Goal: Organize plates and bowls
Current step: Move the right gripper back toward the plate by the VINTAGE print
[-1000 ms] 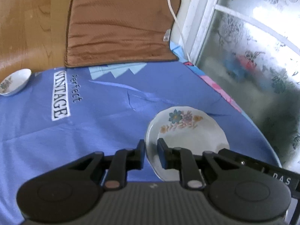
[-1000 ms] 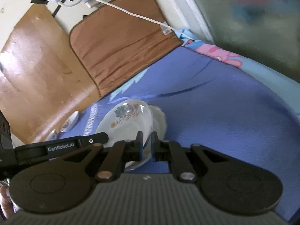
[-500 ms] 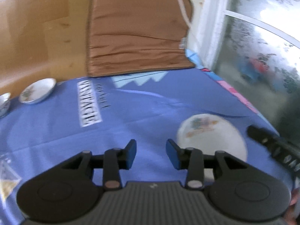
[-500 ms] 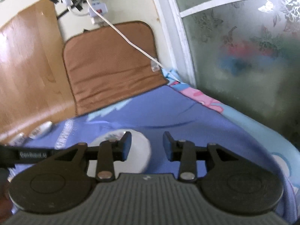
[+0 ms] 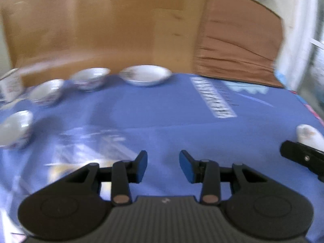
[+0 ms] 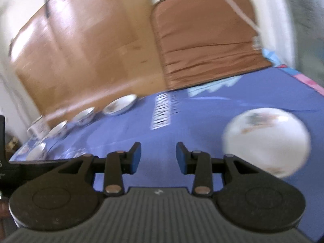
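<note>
My left gripper [image 5: 163, 165] is open above the blue cloth [image 5: 162, 121] with nothing between its fingers. My right gripper [image 6: 158, 158] is open too and holds nothing. The white flowered plate stack [image 6: 267, 139] lies on the cloth to its right, and only its edge [image 5: 309, 135] shows in the left wrist view. Along the far edge sit a shallow plate [image 5: 145, 77] and a bowl [image 5: 89, 79], with two more bowls [image 5: 46, 91] [image 5: 15, 129] to the left. The right wrist view shows the same plate [image 6: 120, 104]. Both views are blurred.
A brown mat [image 5: 239, 46] leans against the wall at the back right, beside a wooden board [image 5: 101, 24]. A white cable [image 6: 239, 10] hangs over the mat. A small cup [image 5: 10, 87] stands at the far left. The right gripper's body [image 5: 301, 158] juts in from the right.
Both grippers let go of the plate rim and opened. Both then swung to the left, so the plate stack now lies to the right and the row of bowls has come into view.
</note>
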{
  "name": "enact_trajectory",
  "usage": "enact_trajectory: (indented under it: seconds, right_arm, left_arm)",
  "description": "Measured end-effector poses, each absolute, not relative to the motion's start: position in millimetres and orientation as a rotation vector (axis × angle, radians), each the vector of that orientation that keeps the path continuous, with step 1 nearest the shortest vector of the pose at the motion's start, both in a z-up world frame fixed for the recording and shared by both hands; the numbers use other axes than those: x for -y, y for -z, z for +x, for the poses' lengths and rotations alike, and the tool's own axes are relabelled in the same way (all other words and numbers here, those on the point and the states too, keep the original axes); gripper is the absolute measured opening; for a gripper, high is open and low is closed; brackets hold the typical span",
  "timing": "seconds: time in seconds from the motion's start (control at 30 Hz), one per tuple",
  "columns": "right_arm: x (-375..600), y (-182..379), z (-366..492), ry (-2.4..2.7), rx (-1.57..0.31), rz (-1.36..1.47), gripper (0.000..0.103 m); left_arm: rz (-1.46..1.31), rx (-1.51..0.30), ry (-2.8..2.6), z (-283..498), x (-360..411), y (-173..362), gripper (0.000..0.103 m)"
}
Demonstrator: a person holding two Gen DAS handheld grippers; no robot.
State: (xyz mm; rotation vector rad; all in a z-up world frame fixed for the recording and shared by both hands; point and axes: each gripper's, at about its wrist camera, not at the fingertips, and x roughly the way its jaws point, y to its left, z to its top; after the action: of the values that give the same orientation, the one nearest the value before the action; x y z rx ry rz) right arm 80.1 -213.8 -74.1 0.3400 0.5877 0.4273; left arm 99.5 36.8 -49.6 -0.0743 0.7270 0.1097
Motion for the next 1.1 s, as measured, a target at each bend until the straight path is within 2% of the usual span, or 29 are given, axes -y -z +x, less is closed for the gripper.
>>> enact_trajectory:
  seconds: [0.4, 0.8, 1.1]
  right_arm:
    - [115.1, 80.1, 100.8, -0.563, -0.601, 0.268, 0.041]
    - [96.8, 90.3, 98.7, -0.592, -0.584, 0.233, 0.044]
    - [99.1, 92.4, 102.1, -0.602, -0.593, 0.260, 0.045]
  left_arm:
    - [-0.116, -0.666, -0.352, 85.9, -141.5, 67.2, 0.038]
    - [-0.057, -0.575, -0.316, 72.7, -133.2, 72.8, 0.046]
    - [-0.093, -0.542, -0.295, 69.1, -139.3, 71.8, 0.047]
